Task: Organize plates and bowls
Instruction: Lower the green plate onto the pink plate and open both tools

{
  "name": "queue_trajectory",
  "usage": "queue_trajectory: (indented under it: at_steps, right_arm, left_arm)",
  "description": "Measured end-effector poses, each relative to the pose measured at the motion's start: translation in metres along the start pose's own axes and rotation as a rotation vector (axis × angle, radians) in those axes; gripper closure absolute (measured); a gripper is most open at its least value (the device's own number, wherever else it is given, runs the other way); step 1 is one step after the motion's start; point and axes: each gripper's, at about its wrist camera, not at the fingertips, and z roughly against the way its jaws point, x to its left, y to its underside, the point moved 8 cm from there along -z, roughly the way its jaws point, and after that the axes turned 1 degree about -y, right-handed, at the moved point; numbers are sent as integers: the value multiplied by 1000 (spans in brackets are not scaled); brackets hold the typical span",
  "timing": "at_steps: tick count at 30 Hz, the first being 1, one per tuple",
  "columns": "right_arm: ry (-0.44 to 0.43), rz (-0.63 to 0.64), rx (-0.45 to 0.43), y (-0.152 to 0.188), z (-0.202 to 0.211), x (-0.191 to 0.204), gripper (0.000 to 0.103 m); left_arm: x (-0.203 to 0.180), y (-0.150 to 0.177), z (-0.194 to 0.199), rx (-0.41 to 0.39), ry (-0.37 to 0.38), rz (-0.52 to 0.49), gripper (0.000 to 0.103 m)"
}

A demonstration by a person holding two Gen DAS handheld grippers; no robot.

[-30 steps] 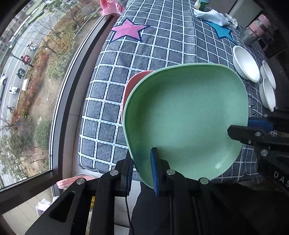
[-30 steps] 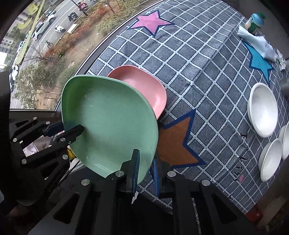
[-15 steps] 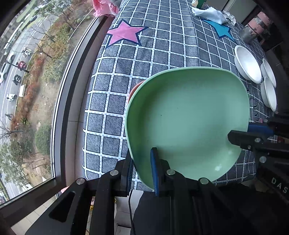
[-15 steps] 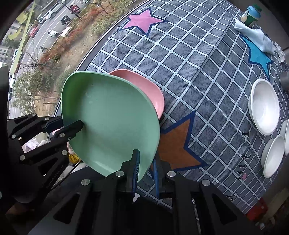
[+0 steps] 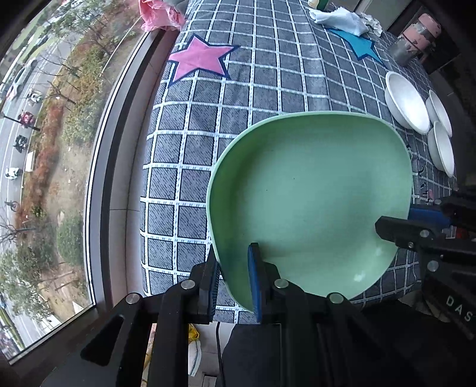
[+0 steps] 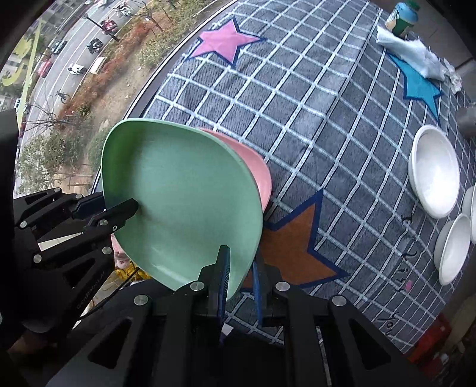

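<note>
A: Green plastic, one plate (image 5: 309,202). Held above the near edge of the tabletop (image 5: 267,89), over a pink plate (image 6: 255,166) that peeks out from under its far side.

B: Who holds it?

A: Both. Left tool (image 5: 235,277) is clamped on the plate's near rim, one blue pad under the rim and one inside it. Right tool (image 6: 241,277) grips another part of the rim the same way, pads pinching the edge. In the left wrist view the right tool comes in from the right side of the plate; in the right wrist view the left tool comes in from the left.

B: Tabletop cover?

A: Grey cloth, white grid lines, with star patches: pink star (image 5: 199,61) at the far window side, blue star (image 5: 360,46) at the far right, orange star (image 6: 294,247) just beside the pink plate.

B: Bowls?

A: Three white bowls at the right edge, close together: a large one (image 6: 434,171), two smaller (image 6: 452,248) beside it. Well apart from the plates.

B: Other items?

A: White crumpled cloth (image 6: 413,55) on the blue star, a green-lidded jar (image 6: 403,19) behind it, pink bag (image 5: 160,15) at the far window corner. Window (image 5: 44,148) along the left, street below.
</note>
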Motion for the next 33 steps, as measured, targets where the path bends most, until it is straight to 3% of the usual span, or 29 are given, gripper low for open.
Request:
queue_trajectory:
  at_steps: [28, 30, 32, 33]
  right_arm:
    - [-26, -73, 24, -6, -16, 3, 86]
    - [-29, -83, 31, -7, -19, 2, 86]
    - [-27, -105, 36, -8, -21, -2, 68]
    - [-30, -114, 35, -9, -21, -4, 34]
  left_arm:
    - [9, -12, -8, 29, -9, -37, 83]
    - [10, -12, -8, 31, -12, -35, 76]
    - [13, -11, -8, 33, -21, -25, 60]
    - [15, -11, -9, 34, -29, -19, 46]
